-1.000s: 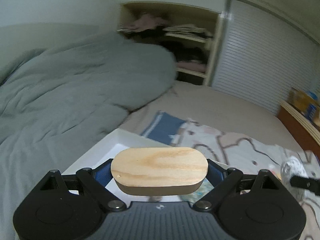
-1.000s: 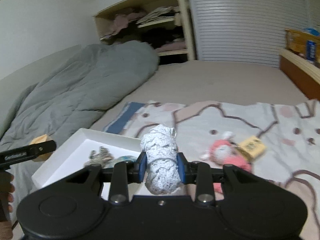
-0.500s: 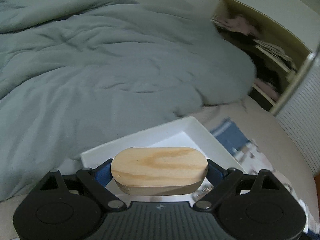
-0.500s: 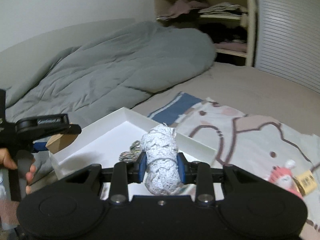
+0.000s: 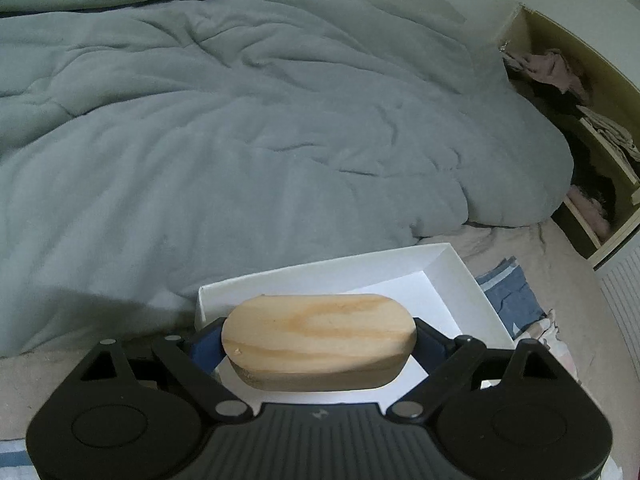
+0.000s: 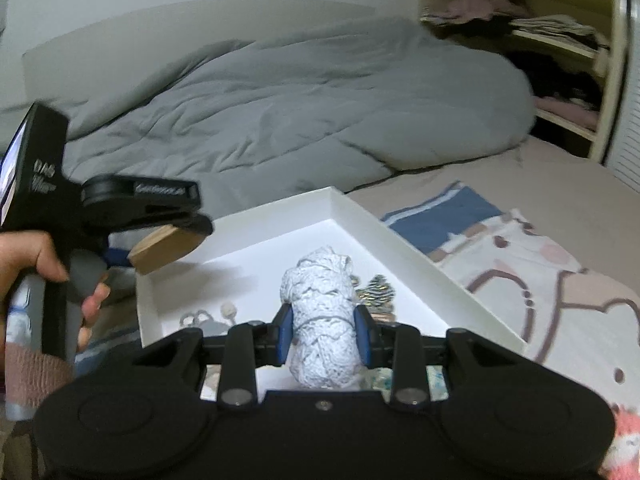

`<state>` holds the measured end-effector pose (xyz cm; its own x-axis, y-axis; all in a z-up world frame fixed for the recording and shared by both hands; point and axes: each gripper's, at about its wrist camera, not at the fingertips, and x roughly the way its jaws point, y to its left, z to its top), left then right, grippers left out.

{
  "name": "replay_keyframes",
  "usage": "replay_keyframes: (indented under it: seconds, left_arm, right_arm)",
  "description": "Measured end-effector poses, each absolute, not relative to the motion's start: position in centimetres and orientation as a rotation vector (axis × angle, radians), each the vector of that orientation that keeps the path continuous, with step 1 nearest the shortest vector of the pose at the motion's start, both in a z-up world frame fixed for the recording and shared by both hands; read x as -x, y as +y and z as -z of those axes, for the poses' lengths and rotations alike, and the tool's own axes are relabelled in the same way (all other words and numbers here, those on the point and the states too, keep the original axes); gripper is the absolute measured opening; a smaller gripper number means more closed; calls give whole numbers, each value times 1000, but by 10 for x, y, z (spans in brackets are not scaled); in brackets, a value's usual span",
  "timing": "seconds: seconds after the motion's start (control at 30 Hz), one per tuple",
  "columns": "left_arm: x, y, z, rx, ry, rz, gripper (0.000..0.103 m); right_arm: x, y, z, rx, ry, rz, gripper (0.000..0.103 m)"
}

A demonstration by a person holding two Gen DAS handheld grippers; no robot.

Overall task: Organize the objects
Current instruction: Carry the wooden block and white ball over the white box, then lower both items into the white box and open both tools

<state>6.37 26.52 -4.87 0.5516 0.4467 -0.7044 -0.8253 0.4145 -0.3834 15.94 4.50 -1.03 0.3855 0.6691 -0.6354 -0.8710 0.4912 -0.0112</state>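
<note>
While both grippers hang over the white tray [image 6: 404,240] on the bed | left gripper [image 5: 320,344] fingers clamp the wooden block [image 5: 318,340] by its ends | right gripper [image 6: 322,338] fingers squeeze the pale lace roll [image 6: 320,320], small trinkets [image 6: 378,290] just beyond them

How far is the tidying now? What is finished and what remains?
Done: small trinkets already lie in the white box. In hand: left gripper holds a wooden block, right gripper a white lace roll, both over it. Left: the pink plush toy.
</note>
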Motion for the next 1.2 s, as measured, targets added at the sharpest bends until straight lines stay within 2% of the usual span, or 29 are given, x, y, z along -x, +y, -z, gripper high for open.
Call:
replay_keyframes:
  seconds: [0.27, 0.33, 0.37, 0.4, 0.47, 0.93, 1.2]
  left_arm:
    - [-63, 263, 50, 786, 559, -883, 94]
    - [-61, 263, 49, 798, 554, -882, 98]
    - [-61, 263, 48, 798, 550, -876, 99]
    - [-61, 262, 47, 791, 551, -876, 102]
    - [-63, 261, 43, 770, 553, -889, 103]
    - [-64, 252, 34, 732, 561, -840, 103]
    - [-62, 234, 14, 586, 553, -808, 103]
  right_arm:
    - [-153, 61, 26, 438, 633, -1098, 33]
    - [-151, 63, 29, 454, 635, -1112, 36]
    - [-151, 63, 29, 456, 631, -1112, 43]
    - [-150, 63, 29, 454, 624, -1100, 55]
    - [-150, 60, 28, 439, 622, -1089, 64]
    - [-151, 40, 19, 366, 652, -1029, 64]
    - [-150, 23, 3, 263, 678, -957, 64]
